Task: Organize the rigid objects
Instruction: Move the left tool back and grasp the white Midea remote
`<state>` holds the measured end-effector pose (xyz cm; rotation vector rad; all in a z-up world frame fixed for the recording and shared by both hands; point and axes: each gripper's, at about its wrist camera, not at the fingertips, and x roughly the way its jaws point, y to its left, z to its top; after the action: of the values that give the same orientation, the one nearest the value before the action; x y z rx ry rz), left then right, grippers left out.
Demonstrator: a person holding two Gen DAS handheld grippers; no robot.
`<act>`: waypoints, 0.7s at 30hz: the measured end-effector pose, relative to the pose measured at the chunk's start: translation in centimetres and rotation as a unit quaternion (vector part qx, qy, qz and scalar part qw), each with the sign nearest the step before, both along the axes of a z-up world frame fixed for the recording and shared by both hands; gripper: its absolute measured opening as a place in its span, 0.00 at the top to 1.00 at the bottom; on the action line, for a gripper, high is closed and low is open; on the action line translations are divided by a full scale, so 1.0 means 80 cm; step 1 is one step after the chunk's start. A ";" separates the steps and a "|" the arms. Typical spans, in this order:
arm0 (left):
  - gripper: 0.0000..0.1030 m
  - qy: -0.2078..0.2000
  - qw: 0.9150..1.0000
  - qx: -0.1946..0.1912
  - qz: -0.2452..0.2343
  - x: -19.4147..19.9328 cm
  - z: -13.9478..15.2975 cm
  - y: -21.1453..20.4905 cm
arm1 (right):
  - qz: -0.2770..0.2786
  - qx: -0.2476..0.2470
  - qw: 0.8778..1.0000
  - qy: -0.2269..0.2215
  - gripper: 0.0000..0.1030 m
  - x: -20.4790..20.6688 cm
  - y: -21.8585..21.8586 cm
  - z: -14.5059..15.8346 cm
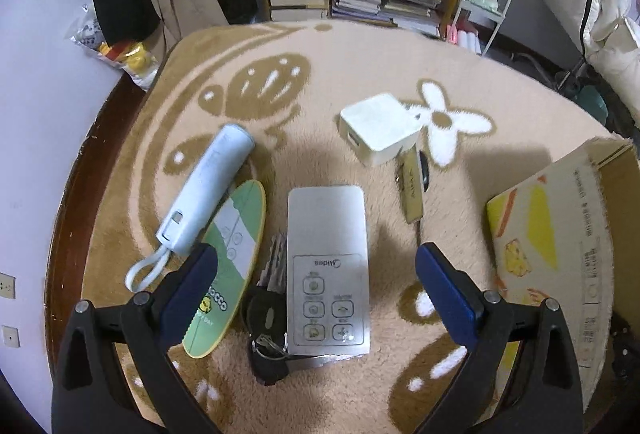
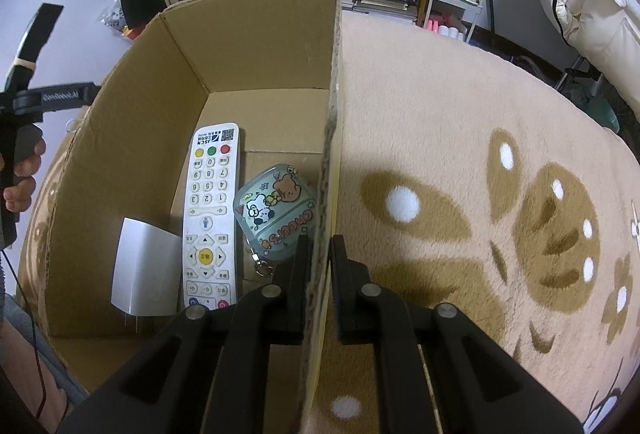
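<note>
The bunch of keys (image 1: 269, 318) lies half tucked under the white Midea remote (image 1: 328, 270), so only its black fob and a few blades peek out. A tan flat stick (image 1: 412, 190) runs under the white charger cube (image 1: 380, 128); its print is too small to read. The cardboard box (image 1: 560, 246) is cut off at the right edge there. Inside the box, the long TV remote (image 2: 210, 218) loses its lower end behind the right gripper (image 2: 319, 254), and the white card (image 2: 144, 270) hides what's beneath it.

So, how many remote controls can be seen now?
2. A white Midea remote lies on the blanket beside the keys; a long white remote lies inside the box. Others may be hidden.
</note>
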<state>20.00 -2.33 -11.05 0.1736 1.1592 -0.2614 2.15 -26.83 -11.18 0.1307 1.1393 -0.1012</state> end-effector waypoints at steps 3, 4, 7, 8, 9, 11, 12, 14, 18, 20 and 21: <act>0.11 0.015 1.000 -0.007 -0.002 0.001 -0.009 0.000 | 0.000 -0.001 1.000 0.000 0.90 -0.001 0.000 0.000; 0.11 0.023 1.000 -0.014 -0.004 0.002 -0.013 0.001 | 0.000 -0.001 1.000 0.000 0.90 -0.001 0.000 0.000; 0.11 0.036 0.999 -0.025 -0.004 0.005 -0.018 0.004 | 0.000 -0.001 1.000 0.000 0.90 -0.001 0.000 0.000; 0.11 0.038 0.999 -0.025 -0.005 0.005 -0.020 0.004 | 0.001 -0.001 1.000 0.000 0.90 -0.002 0.000 0.000; 0.11 0.037 0.999 -0.024 -0.004 0.005 -0.021 0.005 | 0.001 -0.002 1.000 0.000 0.90 -0.001 0.000 0.000; 0.12 0.042 0.999 -0.030 -0.002 0.006 -0.023 0.006 | 0.000 -0.001 1.000 0.000 0.90 -0.001 0.000 0.000; 0.14 0.044 0.999 -0.032 -0.002 0.006 -0.024 0.006 | 0.000 0.000 1.000 0.000 0.90 -0.001 0.000 0.000; 0.24 0.052 0.998 -0.038 -0.005 0.006 -0.026 0.007 | 0.000 -0.001 1.000 0.000 0.90 -0.001 0.001 0.000; 0.25 0.053 0.998 -0.044 -0.008 0.005 -0.027 0.008 | 0.000 -0.001 1.000 0.000 0.90 -0.002 0.001 0.000; 0.27 0.050 0.998 -0.041 -0.013 0.003 -0.027 0.007 | 0.000 -0.001 1.000 0.000 0.90 -0.001 0.001 0.000; 0.31 0.052 0.998 -0.041 -0.015 0.003 -0.028 0.007 | 0.000 0.000 1.000 0.000 0.90 -0.001 0.001 0.000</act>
<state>20.22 -1.78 -13.26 0.1057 1.2467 -0.3471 2.03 -26.74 -11.20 0.1299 1.1401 -0.1008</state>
